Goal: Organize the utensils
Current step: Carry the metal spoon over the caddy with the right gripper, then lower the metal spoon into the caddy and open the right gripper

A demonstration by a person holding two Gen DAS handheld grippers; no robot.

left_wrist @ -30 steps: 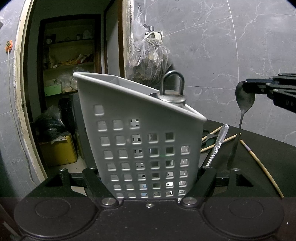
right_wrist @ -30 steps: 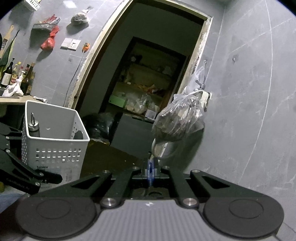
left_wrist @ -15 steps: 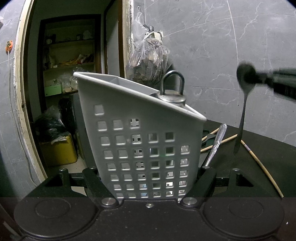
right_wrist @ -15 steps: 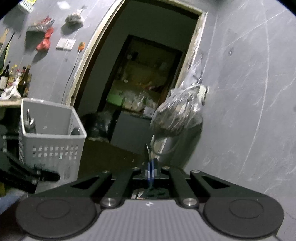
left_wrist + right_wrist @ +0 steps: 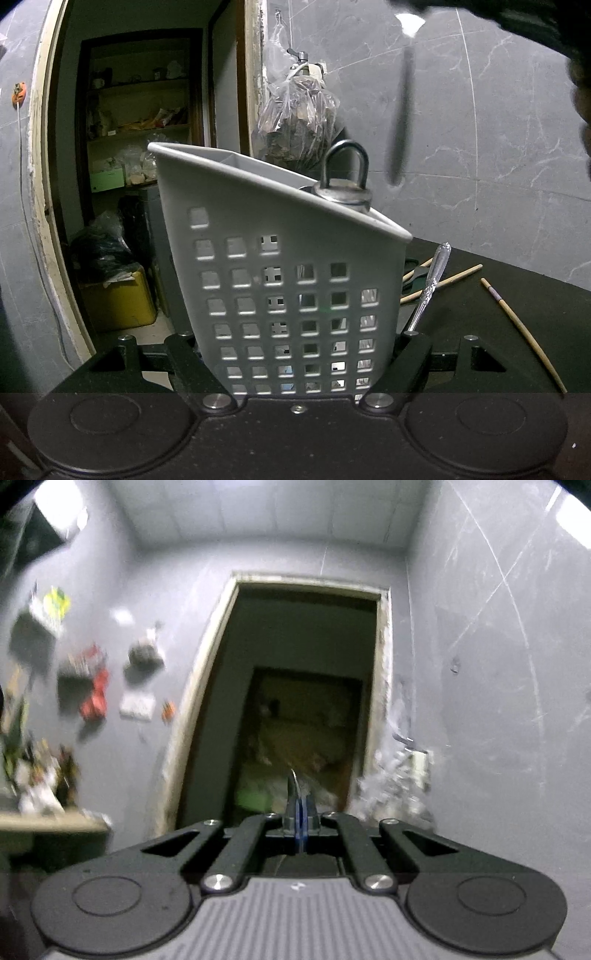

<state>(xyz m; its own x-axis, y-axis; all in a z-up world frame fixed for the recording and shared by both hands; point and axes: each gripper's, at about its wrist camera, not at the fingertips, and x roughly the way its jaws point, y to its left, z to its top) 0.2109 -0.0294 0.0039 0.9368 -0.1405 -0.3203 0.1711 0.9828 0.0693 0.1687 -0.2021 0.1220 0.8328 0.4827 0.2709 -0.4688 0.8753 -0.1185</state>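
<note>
My left gripper (image 5: 295, 343) is shut on a grey perforated utensil basket (image 5: 258, 258), holding its lower walls and keeping it tilted. A metal piece with a ring top (image 5: 345, 184) sticks out of the basket. To the basket's upper right a spoon (image 5: 400, 122) hangs blurred in the air, handle down, well above the table. My right gripper (image 5: 300, 812) is shut on the spoon's bowl (image 5: 293, 782), seen edge-on, and points upward at a doorway. A silver-handled utensil (image 5: 432, 280) and wooden chopsticks (image 5: 521, 328) lie on the black table (image 5: 480, 306).
A plastic bag (image 5: 295, 118) hangs on the marble wall behind the basket. An open doorway with shelves (image 5: 140, 129) and a yellow box (image 5: 114, 299) is at the left. More chopsticks (image 5: 443, 282) lie behind the silver utensil.
My right gripper has risen and tipped upward with the spoon, whose handle tip has left the table. The left gripper and basket have stayed still.
</note>
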